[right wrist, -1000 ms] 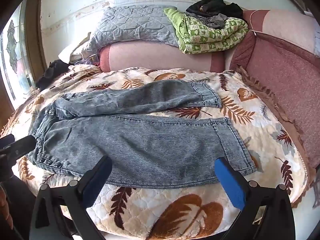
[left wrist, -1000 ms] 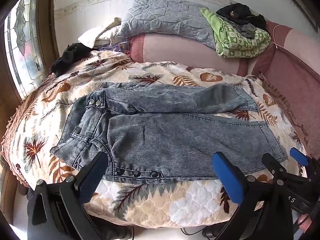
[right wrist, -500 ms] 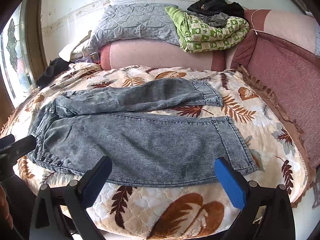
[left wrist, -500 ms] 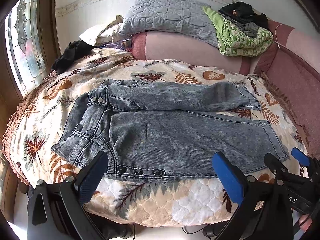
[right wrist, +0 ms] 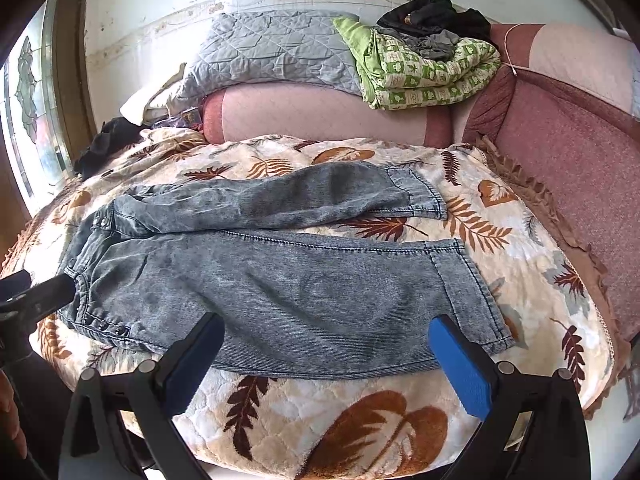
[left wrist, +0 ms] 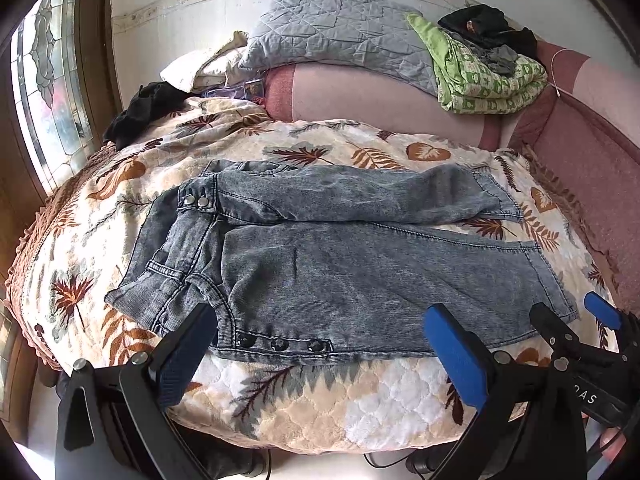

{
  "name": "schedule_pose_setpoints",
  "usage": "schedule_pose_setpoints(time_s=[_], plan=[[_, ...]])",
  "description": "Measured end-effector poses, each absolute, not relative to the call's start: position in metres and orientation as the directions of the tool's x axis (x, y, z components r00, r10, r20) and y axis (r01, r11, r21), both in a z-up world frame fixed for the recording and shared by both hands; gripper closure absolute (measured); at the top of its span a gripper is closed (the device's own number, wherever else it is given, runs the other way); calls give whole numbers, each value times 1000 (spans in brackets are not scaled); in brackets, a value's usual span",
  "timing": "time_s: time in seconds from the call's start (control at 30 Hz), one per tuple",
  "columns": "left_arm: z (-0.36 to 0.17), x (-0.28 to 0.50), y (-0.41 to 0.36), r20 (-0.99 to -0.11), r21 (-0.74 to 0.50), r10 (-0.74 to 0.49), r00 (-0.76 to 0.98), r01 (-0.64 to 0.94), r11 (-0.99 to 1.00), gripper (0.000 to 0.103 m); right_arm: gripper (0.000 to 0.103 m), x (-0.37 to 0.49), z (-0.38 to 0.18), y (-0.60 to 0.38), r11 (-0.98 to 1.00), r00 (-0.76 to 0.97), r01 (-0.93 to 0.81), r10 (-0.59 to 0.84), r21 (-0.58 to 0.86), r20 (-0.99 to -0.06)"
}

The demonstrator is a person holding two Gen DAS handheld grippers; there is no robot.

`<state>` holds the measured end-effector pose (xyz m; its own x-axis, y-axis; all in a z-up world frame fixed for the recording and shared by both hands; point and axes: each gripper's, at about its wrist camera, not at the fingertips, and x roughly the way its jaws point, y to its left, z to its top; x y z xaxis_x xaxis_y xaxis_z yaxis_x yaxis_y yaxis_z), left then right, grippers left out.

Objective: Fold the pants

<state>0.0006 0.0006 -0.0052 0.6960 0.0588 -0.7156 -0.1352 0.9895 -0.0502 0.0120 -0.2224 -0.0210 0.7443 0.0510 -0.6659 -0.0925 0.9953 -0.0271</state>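
Bed: covered with a cream quilted spread printed in rust and grey leaves; pink padded headboard behind it, pink upholstered side panel to the right of the pants.
Window: patterned leaded glass, far left of the pants.
Pants: grey washed denim, spread flat on the bed, unfolded; waistband toward the window side, both legs running rightward. Also seen whole from the right wrist.
Far leg: lying behind the near leg, touching it at the crotch end, a wedge of bedspread showing between the two cuffs.
Near leg: wider, front edge close to the bed's front edge; row of three dark snaps along the lower hem near the waistband, two silver snaps at the far corner of the waistband.
Grey quilt: draped over the headboard, behind the pants.
Green blanket: folded, on the headboard right of the grey quilt, dark clothing heaped on top.
Black garment: bunched on the bed, behind and left of the waistband.
Left gripper: held low in front of the pants at the waistband end; jaws wide apart, holding nothing, left finger tip over the waistband corner.
Right gripper: held low in front of the pants at the cuff end; jaws wide apart, empty, blue pads facing inward; visible from the left wrist view too.
Contact: cannot tell whether any fingertip touches the denim.
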Motion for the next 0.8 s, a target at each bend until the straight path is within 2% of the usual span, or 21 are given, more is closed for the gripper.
schedule_pose_setpoints(time_s=[0.8], plan=[[-9, 2, 2, -723, -48, 59, 688, -135, 990, 0, 0, 13, -21, -223, 996, 743, -91, 49, -28, -667]])
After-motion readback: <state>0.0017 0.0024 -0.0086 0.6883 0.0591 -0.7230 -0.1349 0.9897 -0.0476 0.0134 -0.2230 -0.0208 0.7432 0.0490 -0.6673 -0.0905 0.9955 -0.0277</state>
